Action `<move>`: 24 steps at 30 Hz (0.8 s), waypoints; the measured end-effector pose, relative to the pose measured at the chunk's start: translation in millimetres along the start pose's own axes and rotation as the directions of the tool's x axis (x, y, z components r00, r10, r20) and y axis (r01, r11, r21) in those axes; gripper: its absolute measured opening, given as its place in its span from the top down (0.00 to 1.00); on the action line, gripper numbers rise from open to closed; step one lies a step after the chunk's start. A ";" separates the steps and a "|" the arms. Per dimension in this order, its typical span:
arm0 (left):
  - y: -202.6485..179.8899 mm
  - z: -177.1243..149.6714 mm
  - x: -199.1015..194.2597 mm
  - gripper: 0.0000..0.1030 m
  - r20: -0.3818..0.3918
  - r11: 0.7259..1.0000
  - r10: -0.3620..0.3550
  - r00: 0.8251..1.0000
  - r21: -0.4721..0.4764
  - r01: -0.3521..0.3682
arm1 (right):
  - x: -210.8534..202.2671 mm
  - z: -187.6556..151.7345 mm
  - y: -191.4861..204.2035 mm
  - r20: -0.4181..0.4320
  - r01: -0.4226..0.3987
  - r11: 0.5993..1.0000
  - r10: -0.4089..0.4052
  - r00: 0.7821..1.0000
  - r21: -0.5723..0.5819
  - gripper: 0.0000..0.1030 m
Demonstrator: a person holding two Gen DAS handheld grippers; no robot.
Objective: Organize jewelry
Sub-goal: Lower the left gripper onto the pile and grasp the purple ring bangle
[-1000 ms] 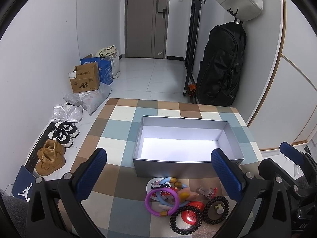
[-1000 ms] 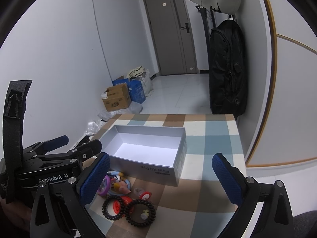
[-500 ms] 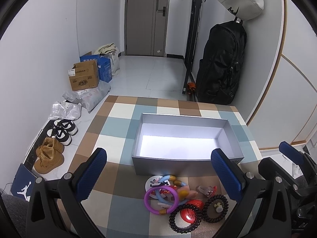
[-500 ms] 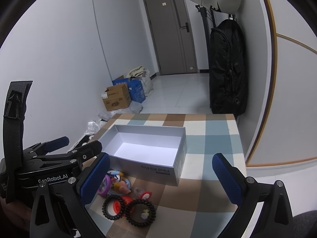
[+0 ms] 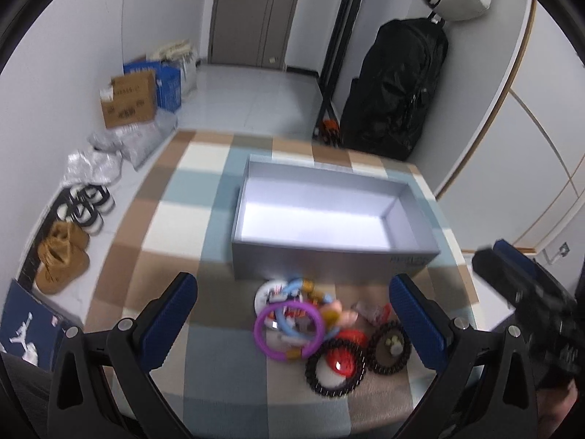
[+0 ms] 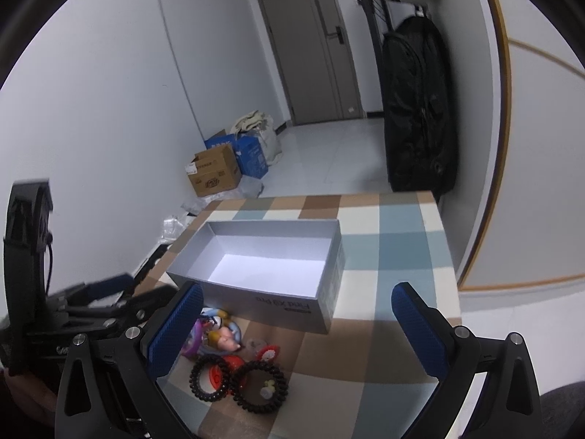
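Note:
An empty grey box (image 5: 329, 216) sits on the checked tablecloth (image 5: 175, 226); it also shows in the right wrist view (image 6: 263, 259). In front of it lies a pile of jewelry: a purple ring (image 5: 289, 330), two black bead bracelets (image 5: 335, 367) (image 6: 259, 387), a red piece (image 5: 342, 360) and small charms (image 6: 223, 338). My left gripper (image 5: 292, 318) is open, hanging above the pile. My right gripper (image 6: 294, 327) is open, above the table in front of the box; the pile lies by its left finger. Neither holds anything.
A black backpack (image 5: 395, 87) hangs on a rack behind the table. Cardboard boxes (image 5: 128, 98), bags and shoes (image 5: 62, 256) lie on the floor to the left. The table's right edge (image 6: 451, 256) drops to the floor by the wall.
Both grippers have moved forward and down toward the table; the box and the jewelry pile look larger and closer. Both views are now blurred by motion.

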State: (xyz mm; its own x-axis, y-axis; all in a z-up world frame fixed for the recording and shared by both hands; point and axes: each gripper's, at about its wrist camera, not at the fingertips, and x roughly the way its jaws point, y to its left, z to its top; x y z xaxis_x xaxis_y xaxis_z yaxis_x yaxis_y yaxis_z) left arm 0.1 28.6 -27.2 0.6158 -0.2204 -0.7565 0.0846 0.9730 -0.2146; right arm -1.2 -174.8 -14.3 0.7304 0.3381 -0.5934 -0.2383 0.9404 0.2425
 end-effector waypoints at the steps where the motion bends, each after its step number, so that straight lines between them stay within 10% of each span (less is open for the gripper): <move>1: 1.5 -2.3 2.0 0.01 -0.019 1.000 -0.007 1.000 -0.002 0.007 | 1.4 0.2 -2.0 -0.007 0.003 1.000 -0.003 1.000 0.008 0.00; 12: 14.1 -16.3 24.6 0.11 -0.196 0.996 -0.077 0.978 -0.050 0.069 | 12.3 0.0 -15.8 -0.082 -0.063 0.991 0.073 0.994 0.120 0.00; 24: 24.7 -16.2 35.3 0.51 -0.242 0.980 -0.171 0.955 -0.144 0.139 | 16.1 0.0 -15.9 -0.099 -0.086 0.989 0.098 0.990 0.124 0.00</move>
State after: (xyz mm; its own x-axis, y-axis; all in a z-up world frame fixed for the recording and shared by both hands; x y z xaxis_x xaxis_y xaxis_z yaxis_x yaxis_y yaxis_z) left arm 11.3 43.7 -69.3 0.3843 -0.3931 -0.8353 0.0557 0.9130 -0.4041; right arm 14.3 -184.3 -27.8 0.6365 0.4306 -0.6399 -0.2186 0.8963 0.3858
